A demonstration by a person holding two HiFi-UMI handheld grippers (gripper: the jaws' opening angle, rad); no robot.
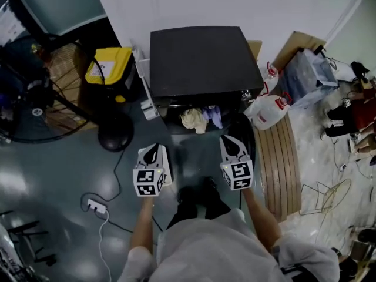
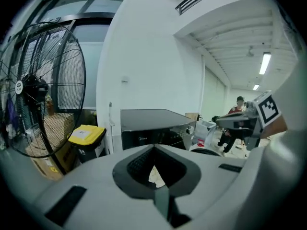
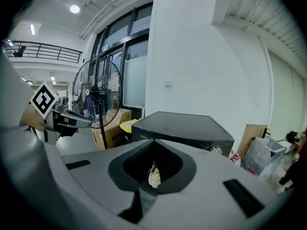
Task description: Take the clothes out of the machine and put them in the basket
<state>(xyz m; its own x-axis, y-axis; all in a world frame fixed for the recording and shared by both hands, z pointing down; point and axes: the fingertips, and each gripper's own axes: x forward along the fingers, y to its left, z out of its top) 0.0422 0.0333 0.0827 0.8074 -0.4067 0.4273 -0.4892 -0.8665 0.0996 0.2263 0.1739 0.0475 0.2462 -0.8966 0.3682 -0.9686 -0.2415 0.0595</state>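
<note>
In the head view, we hold the left gripper and the right gripper side by side over the floor, short of the black machine. The clothes lie bunched in its open front. In the left gripper view, our jaws meet at the tips with nothing between them, and the pale clothes show well beyond. In the right gripper view, the jaws are likewise closed and empty, pointing toward the same bundle.
</note>
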